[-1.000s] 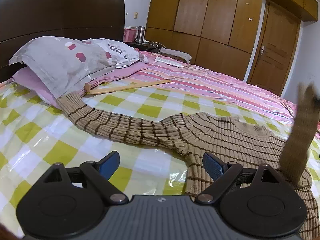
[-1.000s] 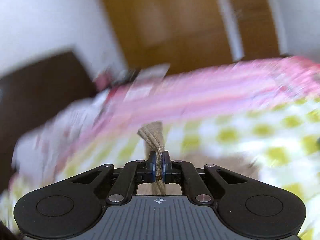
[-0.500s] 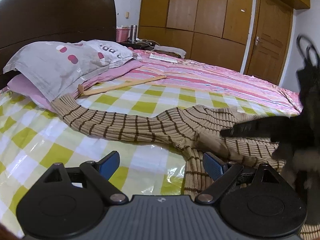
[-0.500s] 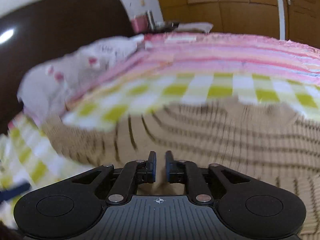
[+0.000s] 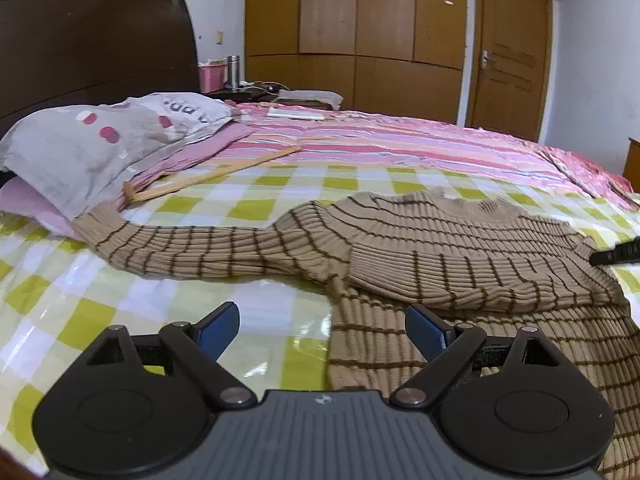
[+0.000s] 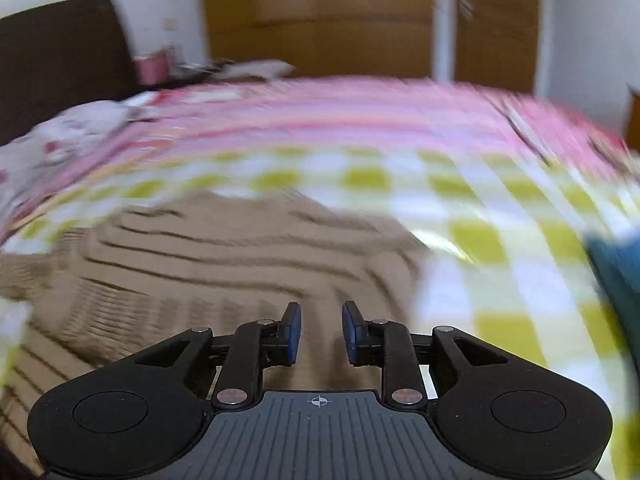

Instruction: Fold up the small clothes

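Bedroom setting: a wide bed covered by a glossy yellow-green and white checked sheet (image 5: pixel 132 308), with a pink striped quilt (image 5: pixel 400 144) behind it, a dark brown headboard (image 5: pixel 92 40) at left and brown wooden wardrobe doors (image 5: pixel 360 24) along the far wall. A grey pillow with pink dots (image 5: pixel 88 148) lies at the head of the bed, and a pale wooden clothes hanger (image 5: pixel 208 176) rests just beside it on the sheet.

Task item: a tan ribbed knit sweater with thin dark brown stripes (image 5: pixel 460 256) lies flat on the checked sheet. One sleeve extends straight out to the left, its cuff touching the pillow's edge. The other sleeve is folded across the chest, forming a raised band over the body panel. The round neckline faces the quilt; the hem runs toward the camera at lower right.

Left gripper (image 5: pixel 322 328): held low over the sheet, level, at the sweater's near left edge. Its blue-padded jaws stand wide apart and hold nothing; the right pad overlies the sweater body, the left overlies bare sheet.

Right gripper (image 6: pixel 320 334): its view is motion-blurred. It hovers above the sweater (image 6: pixel 208 272), jaws parted by a moderate gap, nothing between them. A dark tip at the right edge of the left wrist view appears to belong to it.
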A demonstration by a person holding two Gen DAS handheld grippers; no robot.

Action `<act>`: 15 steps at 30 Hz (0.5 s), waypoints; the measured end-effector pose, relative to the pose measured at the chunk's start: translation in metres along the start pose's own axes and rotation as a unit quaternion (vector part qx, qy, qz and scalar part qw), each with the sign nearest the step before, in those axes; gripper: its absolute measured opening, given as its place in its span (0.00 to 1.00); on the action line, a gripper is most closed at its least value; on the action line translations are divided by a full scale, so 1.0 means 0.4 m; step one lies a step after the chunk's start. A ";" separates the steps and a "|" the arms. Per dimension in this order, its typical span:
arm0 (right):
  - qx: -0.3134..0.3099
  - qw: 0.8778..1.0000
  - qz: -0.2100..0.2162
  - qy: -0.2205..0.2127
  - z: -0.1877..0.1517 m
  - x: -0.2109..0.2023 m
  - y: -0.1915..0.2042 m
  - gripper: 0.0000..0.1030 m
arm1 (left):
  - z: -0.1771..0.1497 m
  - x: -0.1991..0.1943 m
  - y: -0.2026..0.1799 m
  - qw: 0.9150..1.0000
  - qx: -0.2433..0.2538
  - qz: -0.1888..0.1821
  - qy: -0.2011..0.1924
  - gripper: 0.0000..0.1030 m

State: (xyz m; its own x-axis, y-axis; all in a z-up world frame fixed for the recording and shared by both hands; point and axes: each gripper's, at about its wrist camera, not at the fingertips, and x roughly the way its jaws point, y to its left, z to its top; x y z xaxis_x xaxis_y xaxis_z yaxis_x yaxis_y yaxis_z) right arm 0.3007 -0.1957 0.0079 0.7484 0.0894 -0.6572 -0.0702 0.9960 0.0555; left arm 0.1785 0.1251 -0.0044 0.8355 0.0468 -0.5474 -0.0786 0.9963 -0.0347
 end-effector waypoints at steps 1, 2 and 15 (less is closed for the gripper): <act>0.005 1.000 -0.013 0.012 -0.013 0.011 -0.021 0.22 | -0.001 0.005 -0.006 1.000 0.003 -0.001 0.002 0.92; 0.008 0.999 -0.030 0.020 -0.026 0.022 -0.037 0.23 | -0.003 0.010 -0.012 1.000 0.006 -0.001 0.006 0.92; -0.142 0.981 0.129 -0.009 0.030 -0.009 0.170 0.30 | 0.036 0.049 0.001 1.000 -0.010 0.016 -0.002 0.92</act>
State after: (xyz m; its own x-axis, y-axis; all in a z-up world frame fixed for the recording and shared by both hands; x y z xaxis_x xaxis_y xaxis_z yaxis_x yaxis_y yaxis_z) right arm 0.3011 -0.1281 0.0231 0.6933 0.3414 -0.6347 -0.4380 0.8990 0.0050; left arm 0.2027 0.1273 -0.0033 0.8350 0.0783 -0.5446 -0.1153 0.9927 -0.0341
